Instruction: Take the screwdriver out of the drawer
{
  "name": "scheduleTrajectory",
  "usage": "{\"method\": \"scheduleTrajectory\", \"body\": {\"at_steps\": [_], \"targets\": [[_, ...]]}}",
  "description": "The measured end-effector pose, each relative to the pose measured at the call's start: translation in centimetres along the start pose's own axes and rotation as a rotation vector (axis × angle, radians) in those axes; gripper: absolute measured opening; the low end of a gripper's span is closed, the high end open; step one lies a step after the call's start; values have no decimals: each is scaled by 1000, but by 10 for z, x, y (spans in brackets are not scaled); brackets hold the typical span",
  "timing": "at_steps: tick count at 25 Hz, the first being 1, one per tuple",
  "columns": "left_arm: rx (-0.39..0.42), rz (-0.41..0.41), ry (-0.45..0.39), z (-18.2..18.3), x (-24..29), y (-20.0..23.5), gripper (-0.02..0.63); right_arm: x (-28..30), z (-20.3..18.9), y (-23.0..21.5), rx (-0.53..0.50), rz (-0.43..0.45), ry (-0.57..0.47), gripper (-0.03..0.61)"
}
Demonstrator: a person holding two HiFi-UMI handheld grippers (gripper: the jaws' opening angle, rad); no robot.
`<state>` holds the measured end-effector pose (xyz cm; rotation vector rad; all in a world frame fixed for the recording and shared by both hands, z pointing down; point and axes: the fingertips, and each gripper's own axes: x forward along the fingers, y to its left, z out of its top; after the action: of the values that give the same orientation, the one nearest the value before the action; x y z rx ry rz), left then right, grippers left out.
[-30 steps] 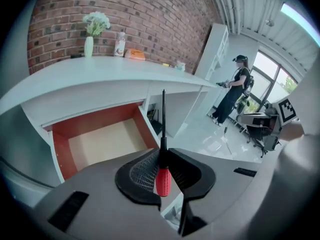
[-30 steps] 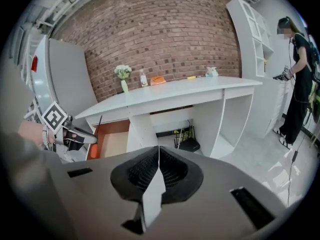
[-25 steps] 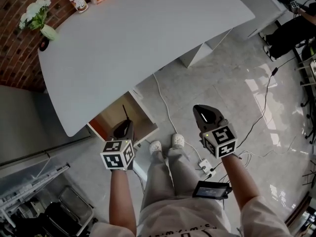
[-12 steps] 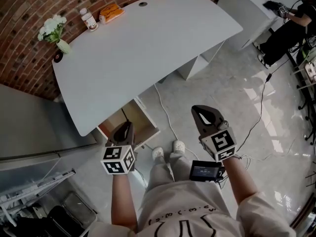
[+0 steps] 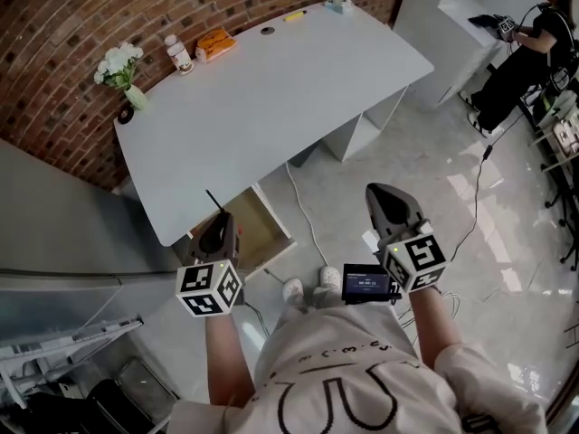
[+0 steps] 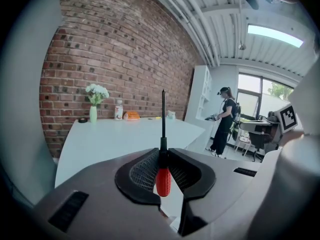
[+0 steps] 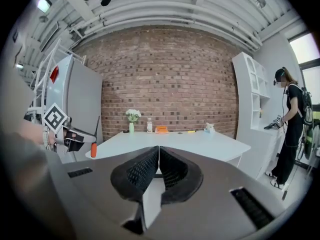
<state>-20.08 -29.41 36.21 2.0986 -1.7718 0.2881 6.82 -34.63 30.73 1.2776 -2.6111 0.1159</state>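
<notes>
My left gripper (image 6: 163,160) is shut on a screwdriver (image 6: 163,179) with a red handle; its black shaft (image 6: 163,114) stands straight up between the jaws. From the head camera the left gripper (image 5: 218,233) is held above the open drawer (image 5: 255,231) under the white desk (image 5: 271,98), and the shaft (image 5: 214,201) sticks out beyond the jaws. My right gripper (image 5: 393,208) hangs over the floor to the right, shut with nothing between its jaws. The right gripper view shows the right gripper (image 7: 158,164) closed and the screwdriver (image 7: 94,144) at the far left.
On the desk's far side stand a vase of white flowers (image 5: 122,69), a bottle (image 5: 178,52) and an orange packet (image 5: 215,42). A grey cabinet (image 5: 54,215) is at left. Cables (image 5: 303,197) trail across the floor. A person (image 5: 529,43) stands at upper right.
The head view has drawn back, so the whole desk shows. My left gripper has risen from the drawer with the screwdriver in it. The right gripper stays shut.
</notes>
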Motion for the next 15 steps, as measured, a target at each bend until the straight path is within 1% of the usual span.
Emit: {"method": "scheduleTrajectory", "body": {"at_steps": [3,8,11,15], "targets": [[19,18,-62,23,-11,2,64,-11,18,-3,-59,-28,-22,20],[49,48,-167,53,-31,4,64,-24,51,-4,-136,-62,-132,20],[71,46,-223,66,-38,1,64,-28,61,-4,-145,-76,-180,20],[88,46,-265,78,-42,-1,64,-28,66,-4,-124,-80,-197,20]]}}
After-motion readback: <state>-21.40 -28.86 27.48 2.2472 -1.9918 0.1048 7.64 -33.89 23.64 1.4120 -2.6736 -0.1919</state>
